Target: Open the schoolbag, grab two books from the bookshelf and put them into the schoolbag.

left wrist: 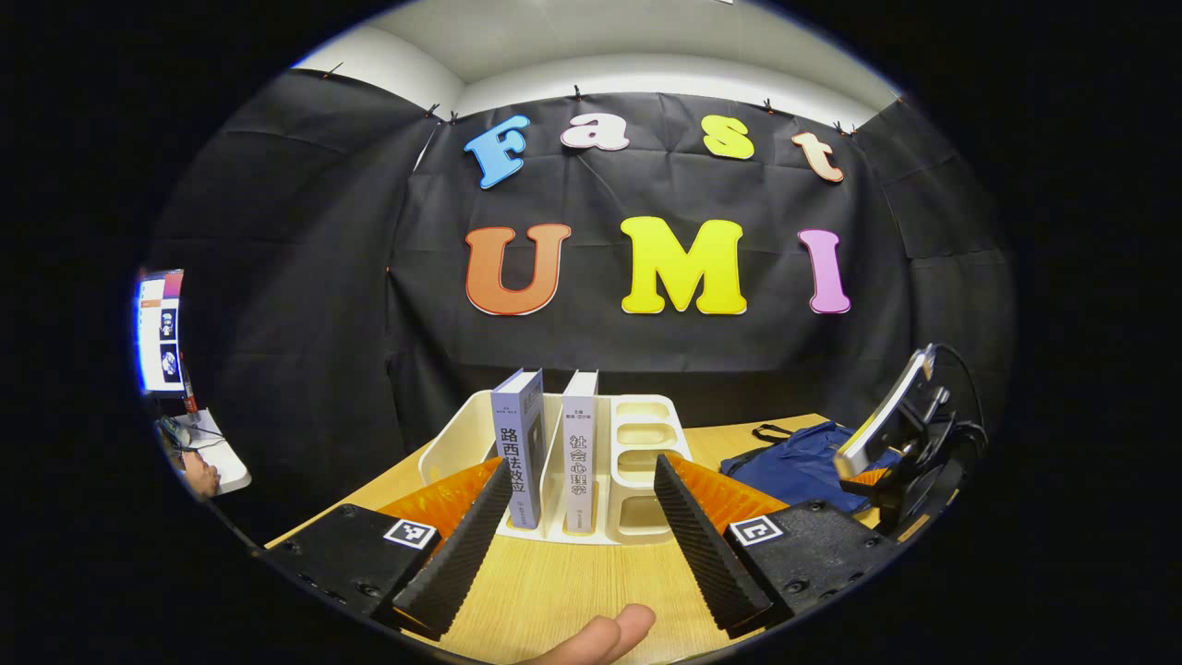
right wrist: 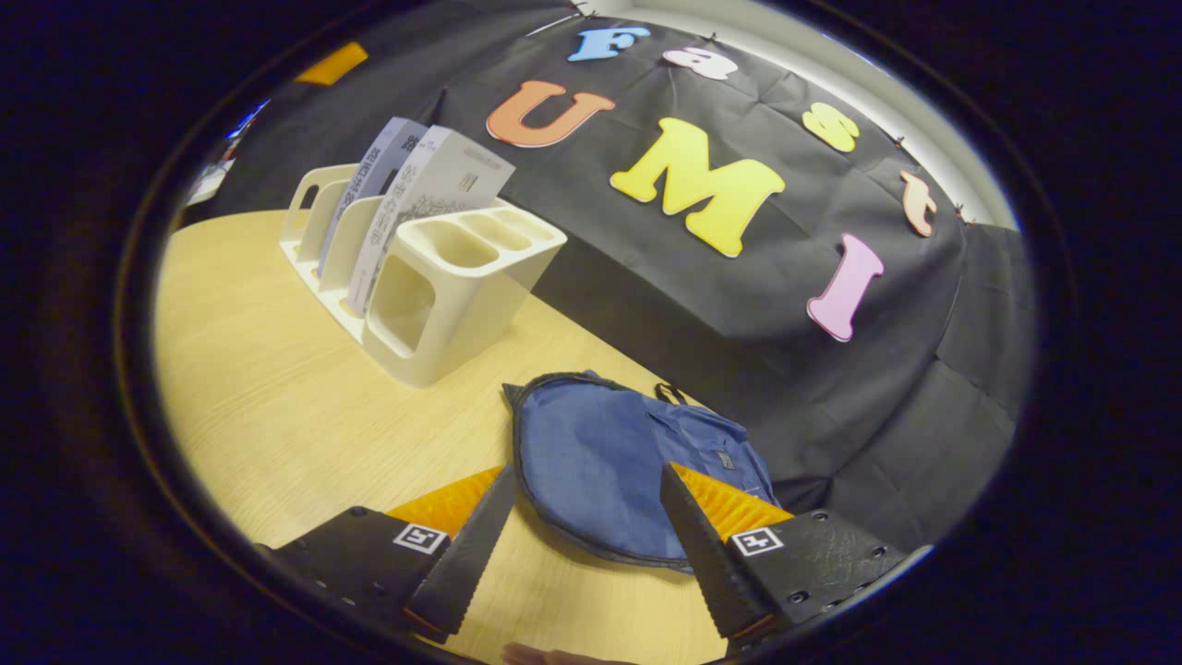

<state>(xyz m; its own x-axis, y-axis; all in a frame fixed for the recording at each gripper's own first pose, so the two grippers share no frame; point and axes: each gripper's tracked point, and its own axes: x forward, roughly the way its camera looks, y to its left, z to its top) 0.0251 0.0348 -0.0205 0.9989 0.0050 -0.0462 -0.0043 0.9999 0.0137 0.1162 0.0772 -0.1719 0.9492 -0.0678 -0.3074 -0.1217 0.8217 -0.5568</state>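
A: Counter first. Pale wood, it carries everything; black cloth wall behind it.

B: Next down, the schoolbag. Blue, lying flat on the counter, its dark-edged rounded flap toward the right claw. A black strap loop shows at its far side. In the left gripper view the schoolbag sits to the right of the bookshelf, close beside it.

A: Bookshelf, cream plastic, upright dividers plus a stack of small cubbies on one end. 2 books stand in its slots, spines out: a grey-blue book and a white book, in neighbouring slots. Right gripper view has the same bookshelf to the left of the bag, cubby end nearest.

B: Claws?

A: Left claw spread wide, nothing between the ribbed black fingers, aimed at the bookshelf front and short of it. A fingertip of the holder's hand shows at the bottom edge.

B: Right claw also spread, holding nothing, poised over the near rim of the schoolbag; contact I cannot tell. From the left gripper view the right claw's body hangs above the bag.

A: Smallest: a lit screen far left, beyond the counter.
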